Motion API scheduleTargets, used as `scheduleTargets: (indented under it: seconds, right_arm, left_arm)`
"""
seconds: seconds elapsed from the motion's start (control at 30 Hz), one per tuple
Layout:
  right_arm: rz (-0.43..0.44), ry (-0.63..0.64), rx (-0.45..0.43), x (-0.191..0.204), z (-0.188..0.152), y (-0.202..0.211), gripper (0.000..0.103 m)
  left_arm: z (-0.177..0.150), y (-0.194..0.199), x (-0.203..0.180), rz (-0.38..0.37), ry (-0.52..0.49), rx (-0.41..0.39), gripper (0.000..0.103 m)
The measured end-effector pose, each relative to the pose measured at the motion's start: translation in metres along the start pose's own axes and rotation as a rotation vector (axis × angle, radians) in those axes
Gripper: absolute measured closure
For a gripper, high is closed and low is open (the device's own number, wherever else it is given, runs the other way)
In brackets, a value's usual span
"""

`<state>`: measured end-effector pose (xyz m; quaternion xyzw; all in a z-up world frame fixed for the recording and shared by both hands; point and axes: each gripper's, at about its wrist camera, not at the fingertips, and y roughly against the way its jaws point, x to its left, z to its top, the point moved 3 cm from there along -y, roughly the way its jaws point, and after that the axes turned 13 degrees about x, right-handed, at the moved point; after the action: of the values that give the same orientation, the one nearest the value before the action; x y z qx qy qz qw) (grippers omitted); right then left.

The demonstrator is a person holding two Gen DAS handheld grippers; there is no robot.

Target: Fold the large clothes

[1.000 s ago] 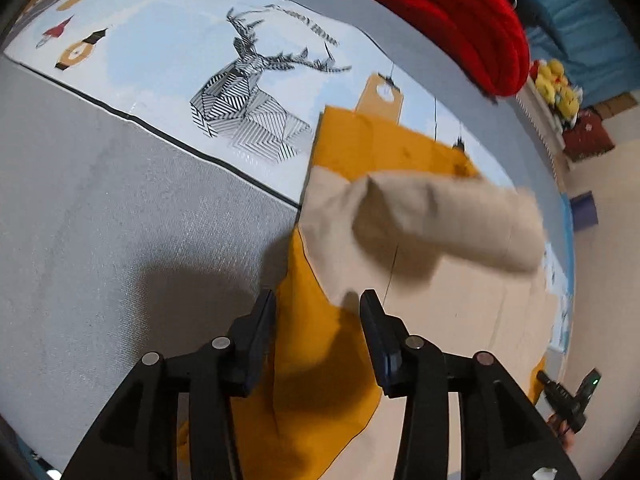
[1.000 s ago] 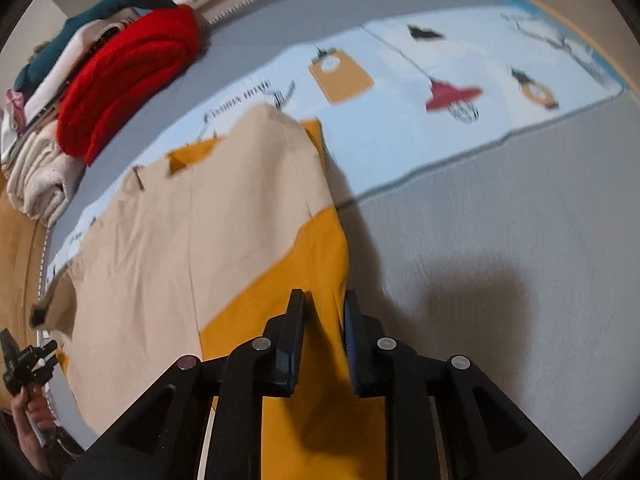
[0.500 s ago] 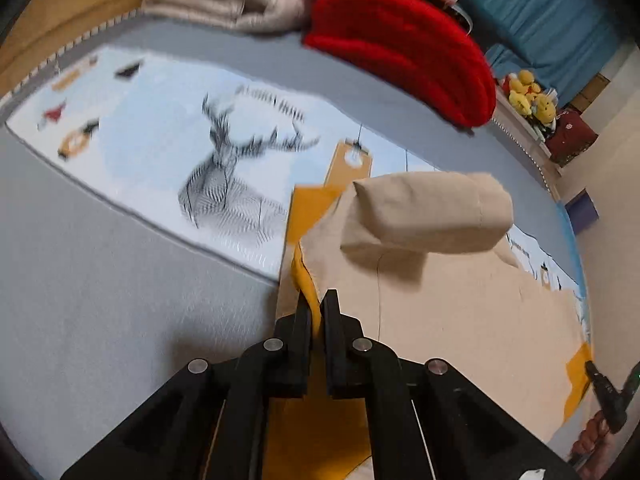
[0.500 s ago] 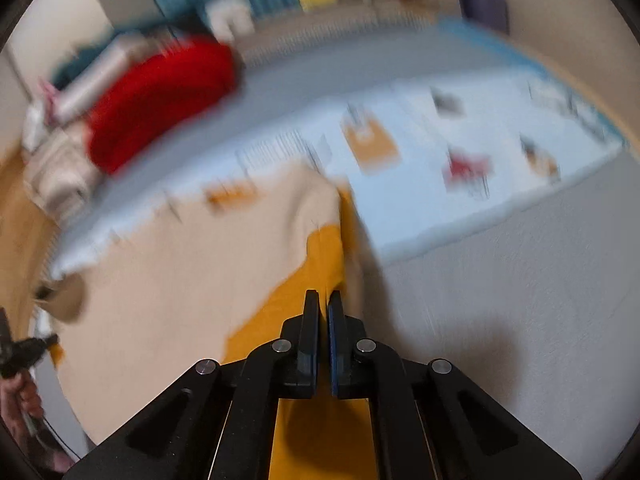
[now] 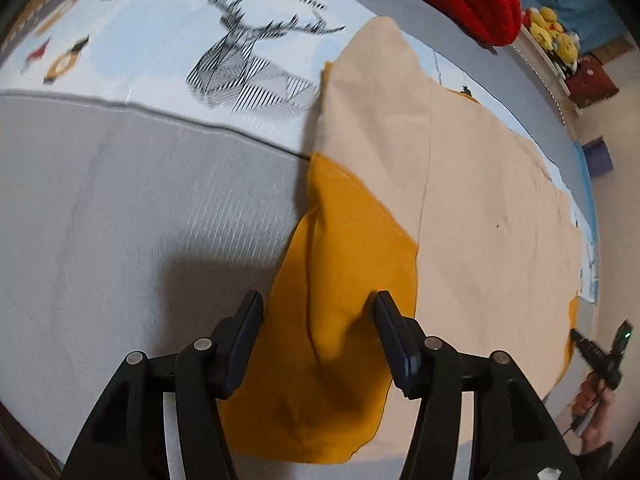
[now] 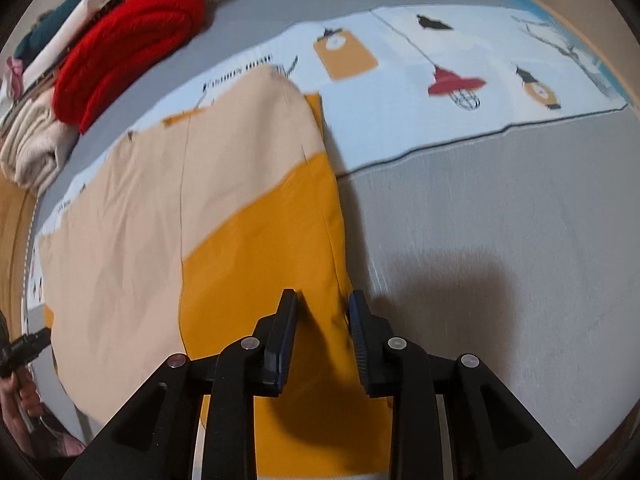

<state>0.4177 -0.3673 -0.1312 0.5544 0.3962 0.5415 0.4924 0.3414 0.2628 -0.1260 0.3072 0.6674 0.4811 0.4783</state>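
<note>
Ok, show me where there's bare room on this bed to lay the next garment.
The plain grey cover is free between the beige-and-mustard garment and the printed blue panel; the left wrist view shows it too. The panel is bare around its deer print. The far edge is crowded by a red knit and folded cream fabric.

Bed (image 5: pixel 132 208) has a grey cover with a pale blue printed panel (image 5: pixel 160 40) running across it: line-drawn stag head (image 5: pixel 248 72), hanging-lamp motifs (image 6: pixel 344 56), small black birds.

Lying flat on it is the garment (image 5: pixel 460 184), beige with mustard-yellow sections. Its far corner overlaps the stag print, its near mustard part sits on the plain grey, and its left edge runs just beside the stag.

Beyond the stag, at the far edge of the bed, is a red knit bundle (image 6: pixel 128 44). Just beside the bundle is a folded cream garment (image 6: pixel 36 148), with more folded clothes stacked behind, too blurred to identify.
</note>
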Motion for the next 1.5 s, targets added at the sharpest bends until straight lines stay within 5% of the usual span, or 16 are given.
scheduleTargets:
  seconds: [0.27, 0.33, 0.37, 0.43, 0.53, 0.6, 0.73, 0.9, 1.03, 1.2, 1.27, 1.43, 1.5]
  right_arm:
    - [-0.03, -0.001, 0.014, 0.0, -0.005, -0.003, 0.078]
    - [-0.029, 0.014, 0.005, 0.002, -0.004, -0.002, 0.094]
    - [-0.036, 0.016, -0.016, 0.004, -0.003, 0.001, 0.098]
    - [-0.014, 0.002, -0.073, 0.005, 0.0, 0.012, 0.1]
    - [0.043, -0.001, -0.275, 0.011, 0.005, 0.052, 0.101]
    - [0.01, 0.016, -0.314, 0.016, 0.007, 0.058, 0.101]
    - [-0.025, -0.031, -0.201, 0.007, 0.013, 0.031, 0.101]
    - [-0.059, -0.012, -0.142, 0.006, 0.014, 0.016, 0.1]
    - [-0.103, -0.038, -0.139, 0.001, 0.006, 0.024, 0.086]
    - [-0.112, 0.063, -0.158, 0.011, -0.012, 0.039, 0.085]
    - [-0.111, 0.136, -0.09, 0.019, -0.021, 0.026, 0.085]
    - [-0.276, 0.191, 0.186, 0.002, -0.045, -0.032, 0.085]
    - [-0.281, 0.199, 0.184, -0.001, -0.048, -0.031, 0.084]
  left_arm:
    - [-0.005, -0.009, 0.008, -0.001, 0.024, 0.023, 0.056]
    - [-0.008, -0.014, 0.011, 0.0, 0.002, 0.038, 0.089]
    - [-0.008, -0.012, 0.01, 0.028, -0.018, 0.025, 0.1]
    - [-0.006, 0.004, 0.013, 0.024, -0.003, -0.047, 0.102]
    - [-0.001, 0.031, 0.021, -0.071, 0.049, -0.164, 0.102]
    - [-0.002, 0.029, 0.017, -0.027, 0.021, -0.155, 0.102]
    - [-0.01, 0.007, 0.016, 0.073, -0.017, -0.066, 0.099]
    - [-0.02, 0.017, 0.009, 0.126, -0.042, -0.112, 0.093]
    - [-0.04, 0.03, -0.031, 0.119, -0.25, -0.152, 0.085]
    - [-0.055, -0.016, -0.051, 0.179, -0.407, 0.036, 0.077]
    - [-0.057, -0.036, -0.041, 0.257, -0.382, 0.101, 0.076]
    - [-0.06, -0.03, -0.032, 0.228, -0.334, 0.088, 0.076]
    - [-0.063, -0.036, -0.031, 0.252, -0.34, 0.102, 0.076]
